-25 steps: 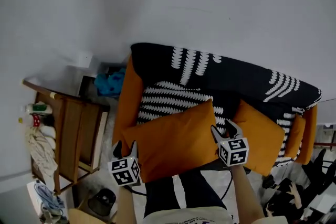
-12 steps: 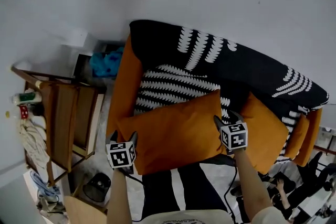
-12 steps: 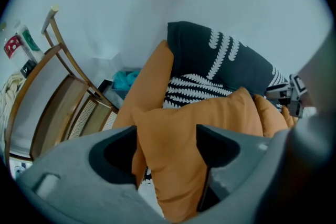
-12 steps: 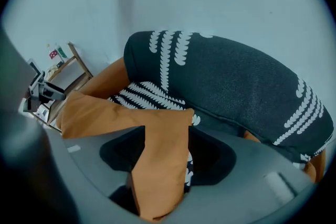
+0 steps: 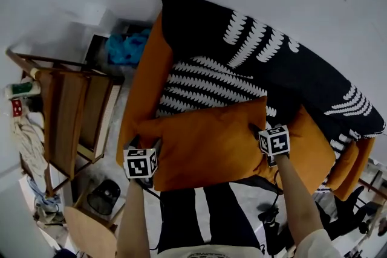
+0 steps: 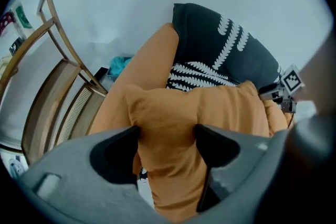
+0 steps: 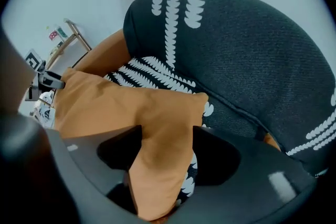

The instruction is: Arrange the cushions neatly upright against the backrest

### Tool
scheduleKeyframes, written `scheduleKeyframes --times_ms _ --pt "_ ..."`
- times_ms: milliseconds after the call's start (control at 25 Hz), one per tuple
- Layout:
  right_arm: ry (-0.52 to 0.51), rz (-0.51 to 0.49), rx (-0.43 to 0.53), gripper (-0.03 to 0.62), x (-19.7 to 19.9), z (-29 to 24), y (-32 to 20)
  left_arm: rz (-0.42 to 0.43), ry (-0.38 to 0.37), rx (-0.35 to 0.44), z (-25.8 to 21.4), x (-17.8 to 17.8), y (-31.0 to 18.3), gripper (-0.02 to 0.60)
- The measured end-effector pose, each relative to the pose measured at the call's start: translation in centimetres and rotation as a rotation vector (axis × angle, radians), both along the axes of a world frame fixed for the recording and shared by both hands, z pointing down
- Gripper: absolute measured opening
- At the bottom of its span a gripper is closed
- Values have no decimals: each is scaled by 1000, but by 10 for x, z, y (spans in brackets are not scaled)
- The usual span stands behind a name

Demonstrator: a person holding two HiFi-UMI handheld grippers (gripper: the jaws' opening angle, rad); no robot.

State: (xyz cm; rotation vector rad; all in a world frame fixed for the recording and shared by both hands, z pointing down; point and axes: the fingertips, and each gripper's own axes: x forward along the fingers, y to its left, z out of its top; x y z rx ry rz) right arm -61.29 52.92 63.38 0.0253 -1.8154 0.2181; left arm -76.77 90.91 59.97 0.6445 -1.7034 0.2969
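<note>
A large orange cushion (image 5: 205, 142) lies across the front of the sofa seat, below the black backrest (image 5: 254, 51) with its white leaf print. My left gripper (image 5: 146, 143) is at the cushion's left end. Its jaws stand wide, and the end (image 6: 210, 107) fills the gap between them (image 6: 167, 136). My right gripper (image 5: 257, 129) is at the right corner. That corner (image 7: 105, 102) lies between its pads (image 7: 167, 139), which touch it while the jaws are opening. A second orange cushion (image 5: 308, 148) leans further right.
The sofa's orange left armrest (image 5: 142, 87) is beside my left gripper. A wooden chair (image 5: 66, 112) stands left of the sofa, with a blue cloth (image 5: 127, 48) behind it. A dark round object (image 5: 100, 199) sits on the floor. The person's dark trousers (image 5: 199, 214) are just below the cushion.
The head view has swung, so the sofa now sits more slanted in the picture. Both grippers have stayed at the ends of the large cushion, which has tilted slightly with them.
</note>
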Motion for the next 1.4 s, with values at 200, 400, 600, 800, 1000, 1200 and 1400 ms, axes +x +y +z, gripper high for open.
scheduleKeyframes --times_ms 200,400,600,800,1000,1200,1400 --pt "49 -54 -13 219 -7 18 18 19 -15 -48 14 2 -3 326" --pt "78 -30 11 137 -5 18 26 27 17 -78 16 5 -5 285" --pt "108 -48 17 48 0 13 27 40 62 -70 15 8 -5 249" --pt "110 -16 41 23 6 0 29 66 93 -53 7 15 -5 211" --pt "63 120 45 20 19 -25 37 56 103 -21 -9 31 6 196" --pt "-21 300 -24 18 37 -54 47 59 72 24 -38 55 22 189" --pt "-121 403 -3 17 63 -100 52 101 13 83 -85 72 23 185"
